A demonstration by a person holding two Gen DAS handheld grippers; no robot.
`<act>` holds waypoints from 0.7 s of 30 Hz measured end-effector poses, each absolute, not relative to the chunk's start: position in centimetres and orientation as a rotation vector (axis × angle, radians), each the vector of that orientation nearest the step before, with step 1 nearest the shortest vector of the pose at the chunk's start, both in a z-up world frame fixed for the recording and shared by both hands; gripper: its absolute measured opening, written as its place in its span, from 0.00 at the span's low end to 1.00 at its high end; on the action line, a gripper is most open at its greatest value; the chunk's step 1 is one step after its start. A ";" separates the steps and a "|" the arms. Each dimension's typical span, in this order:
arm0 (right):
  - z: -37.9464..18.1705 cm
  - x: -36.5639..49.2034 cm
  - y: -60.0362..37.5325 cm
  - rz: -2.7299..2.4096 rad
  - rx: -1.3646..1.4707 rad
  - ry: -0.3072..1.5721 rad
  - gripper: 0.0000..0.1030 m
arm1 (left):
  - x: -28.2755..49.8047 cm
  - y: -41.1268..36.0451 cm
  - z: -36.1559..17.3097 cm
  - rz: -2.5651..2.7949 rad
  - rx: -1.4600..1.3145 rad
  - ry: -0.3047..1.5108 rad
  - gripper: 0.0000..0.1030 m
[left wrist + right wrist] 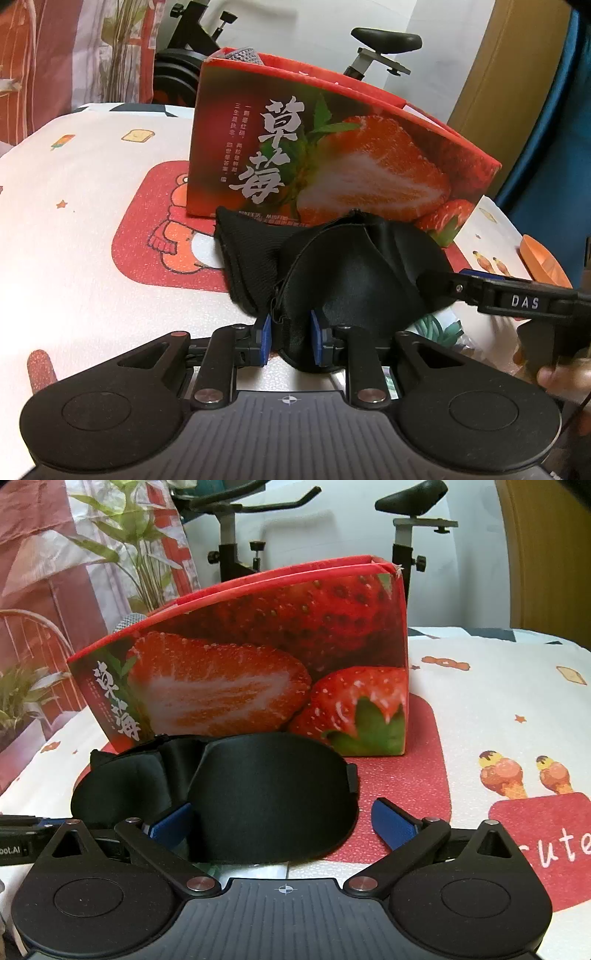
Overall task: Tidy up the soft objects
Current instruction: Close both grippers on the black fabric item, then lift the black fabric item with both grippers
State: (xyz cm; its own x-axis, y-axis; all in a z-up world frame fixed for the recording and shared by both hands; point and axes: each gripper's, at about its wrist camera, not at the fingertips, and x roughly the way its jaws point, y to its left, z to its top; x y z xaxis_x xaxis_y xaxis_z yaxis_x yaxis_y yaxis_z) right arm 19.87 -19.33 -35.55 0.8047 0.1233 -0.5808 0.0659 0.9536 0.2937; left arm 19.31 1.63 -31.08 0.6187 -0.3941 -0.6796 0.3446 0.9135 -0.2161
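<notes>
A black padded fabric sleep mask (pixel 332 266) lies crumpled on the bench (pixel 81 229), which is covered with a white cloth printed with red cartoon panels and small sweets. The mask sits just in front of a red cardboard box printed with strawberries (pixel 332 147), an open-topped box standing further back on the bench, with a grey knitted item (pixel 243 55) poking up at one of its far corners.

The left claw (pixel 290 341) is narrowed onto the near edge of the mask, its blue pads (pixel 266 334) pinching a fold of the black fabric between them. In the right wrist view, the right claw (pixel 284 823) stands wide open, its blue pads (pixel 395 825) spread apart; the rounded end of the mask (pixel 273 797) lies between them, and the right-hand pad is clear of the cloth. From the left view, a finger of the right claw (pixel 480 286) reaches in to the mask's far side.
</notes>
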 end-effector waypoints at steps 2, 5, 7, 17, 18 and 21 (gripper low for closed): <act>-35.3 20.3 -19.5 0.041 0.314 0.650 0.98 | 19.3 1.8 -31.1 -0.428 -0.074 0.796 0.23; -35.1 21.2 -20.2 0.053 0.337 0.650 0.97 | 19.4 1.8 -31.3 -0.430 -0.080 0.792 0.24; -35.1 21.7 -20.7 0.059 0.365 0.652 0.97 | 19.4 1.6 -31.3 -0.429 -0.068 0.787 0.24; -35.6 22.4 -22.0 0.117 0.408 0.609 0.90 | 19.5 1.3 -31.4 -0.426 -0.050 0.773 0.24; -35.7 22.3 -22.1 0.138 0.414 0.603 0.87 | 19.6 1.3 -31.4 -0.424 -0.050 0.772 0.24; -35.7 21.8 -22.3 0.185 0.437 0.590 0.77 | 19.7 1.3 -31.4 -0.419 -0.055 0.773 0.24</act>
